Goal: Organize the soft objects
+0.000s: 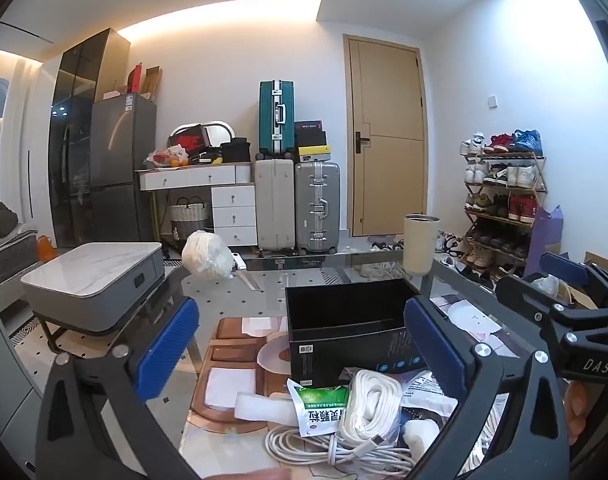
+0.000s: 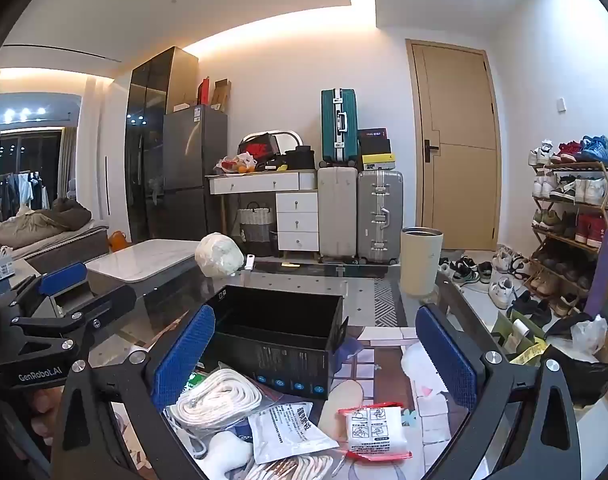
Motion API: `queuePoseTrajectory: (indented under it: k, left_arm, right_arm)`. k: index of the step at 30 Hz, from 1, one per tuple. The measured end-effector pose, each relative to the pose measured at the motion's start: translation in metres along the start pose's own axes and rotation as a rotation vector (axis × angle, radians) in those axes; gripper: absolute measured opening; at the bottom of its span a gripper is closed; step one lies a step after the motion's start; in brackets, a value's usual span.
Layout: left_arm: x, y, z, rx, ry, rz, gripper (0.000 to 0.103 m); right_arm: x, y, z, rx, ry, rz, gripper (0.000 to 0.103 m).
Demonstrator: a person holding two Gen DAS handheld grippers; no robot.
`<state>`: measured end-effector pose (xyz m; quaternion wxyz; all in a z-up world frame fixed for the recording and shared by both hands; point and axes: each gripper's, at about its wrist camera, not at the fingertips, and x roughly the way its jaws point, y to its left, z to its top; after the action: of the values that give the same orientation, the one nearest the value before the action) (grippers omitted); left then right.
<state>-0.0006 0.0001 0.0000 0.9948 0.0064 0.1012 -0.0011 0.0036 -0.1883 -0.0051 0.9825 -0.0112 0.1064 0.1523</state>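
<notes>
An open black box stands on the glass table; it also shows in the right wrist view. In front of it lie soft items: a coiled white rope, a green-and-white sachet, a thin white cable, a grey-white pouch and a red-edged white packet. My left gripper is open and empty above the pile. My right gripper is open and empty above the pouches, and shows at the right of the left wrist view.
A cream tumbler and a white plastic bag stand at the table's far edge. A low marble table is left. Suitcases, a shoe rack and a bin bag surround.
</notes>
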Motion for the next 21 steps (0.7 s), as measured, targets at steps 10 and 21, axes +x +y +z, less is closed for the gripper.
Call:
queuePoseTrajectory:
  k: [10,21]
  left_arm:
    - [0.01,0.002,-0.004,-0.037,0.025,0.027,0.103]
    - [0.005,0.004,-0.002,-0.041,0.02,0.021,0.103]
  right_arm:
    - [-0.001,0.0,0.0,-0.008,-0.001,-0.005,0.102]
    - [-0.001,0.0,-0.001,-0.008,0.006,-0.005,0.102]
